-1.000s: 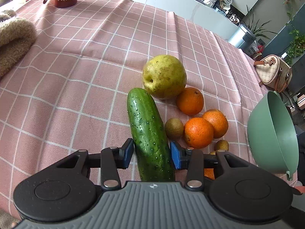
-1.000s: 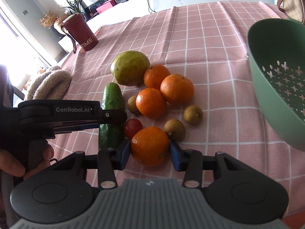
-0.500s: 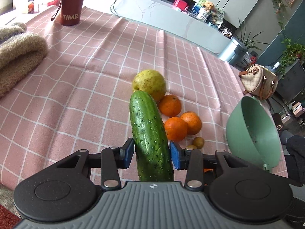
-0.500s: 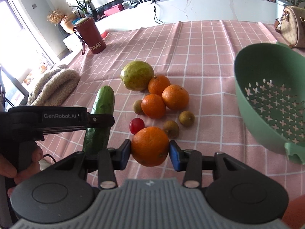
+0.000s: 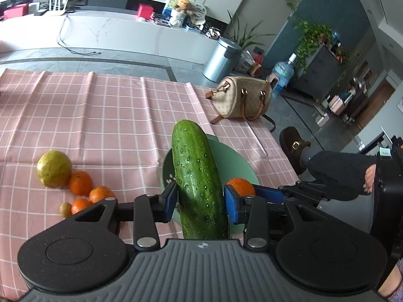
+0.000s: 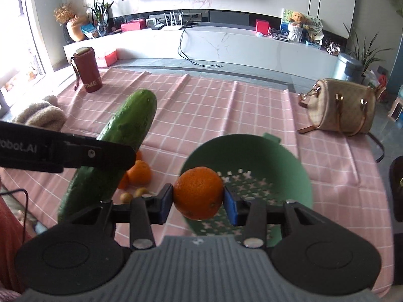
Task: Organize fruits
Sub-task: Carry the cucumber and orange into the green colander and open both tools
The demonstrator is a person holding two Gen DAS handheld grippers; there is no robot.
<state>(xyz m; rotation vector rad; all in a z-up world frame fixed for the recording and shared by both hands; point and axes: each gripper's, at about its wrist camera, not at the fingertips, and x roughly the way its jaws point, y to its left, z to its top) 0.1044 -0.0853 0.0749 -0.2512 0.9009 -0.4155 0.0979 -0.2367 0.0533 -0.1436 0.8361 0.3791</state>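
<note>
The right gripper (image 6: pixel 198 201) is clamped on an orange (image 6: pixel 199 192), its blue pads pressed to both sides of the fruit, which is carried in the air just over the near rim of the green colander (image 6: pixel 289 166). The left gripper (image 5: pixel 200 202) is closed around a cucumber (image 5: pixel 196 176), held upright-slanted between its pads and off the cloth, also in front of the colander (image 5: pixel 241 166). The perforated floor of the colander that shows looks bare, so by my reading nothing has been dropped in yet; these two would be the first pieces in. Left on the pink checked tablecloth (image 5: pixel 100 115) to the left of the bowl are a yellow-green pear (image 5: pixel 54 169), three more oranges (image 5: pixel 81 183) close beside it, and a few small brown fruits (image 5: pixel 65 209). Most of the sorting therefore seems still ahead. A beige handbag (image 6: pixel 340 107) and a maroon cup (image 6: pixel 87 71) sit at the far part of the table, well apart from the fruit.
</note>
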